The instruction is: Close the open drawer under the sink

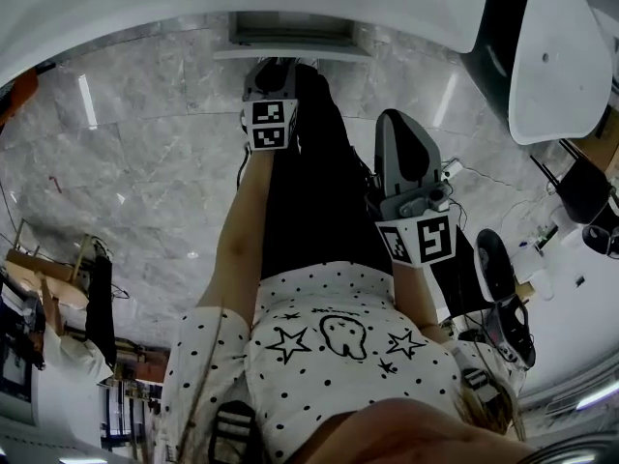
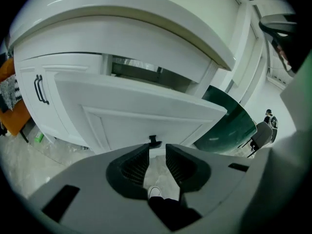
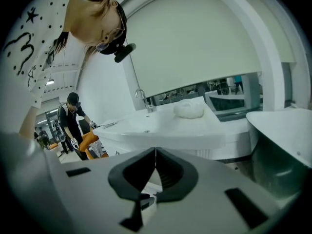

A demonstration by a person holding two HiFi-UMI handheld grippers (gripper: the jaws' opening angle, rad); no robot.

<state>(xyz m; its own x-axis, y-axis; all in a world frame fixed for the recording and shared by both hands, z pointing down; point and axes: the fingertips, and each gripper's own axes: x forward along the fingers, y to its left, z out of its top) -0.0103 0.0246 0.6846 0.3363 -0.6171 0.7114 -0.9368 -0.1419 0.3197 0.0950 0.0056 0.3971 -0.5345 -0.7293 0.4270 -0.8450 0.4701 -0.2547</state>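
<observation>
White panelled drawer (image 2: 146, 111) juts open under front edge of white sink counter (image 2: 126, 18), straight ahead of left gripper (image 2: 157, 149), the nearer one, jaws spread, empty. Right gripper (image 3: 155, 151) jaws pressed together, empty.

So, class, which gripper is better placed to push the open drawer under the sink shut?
Left. The left gripper points at the front of the open drawer, jaws apart, its black handle just ahead. The right gripper, jaws together, faces the sink top instead.
</observation>
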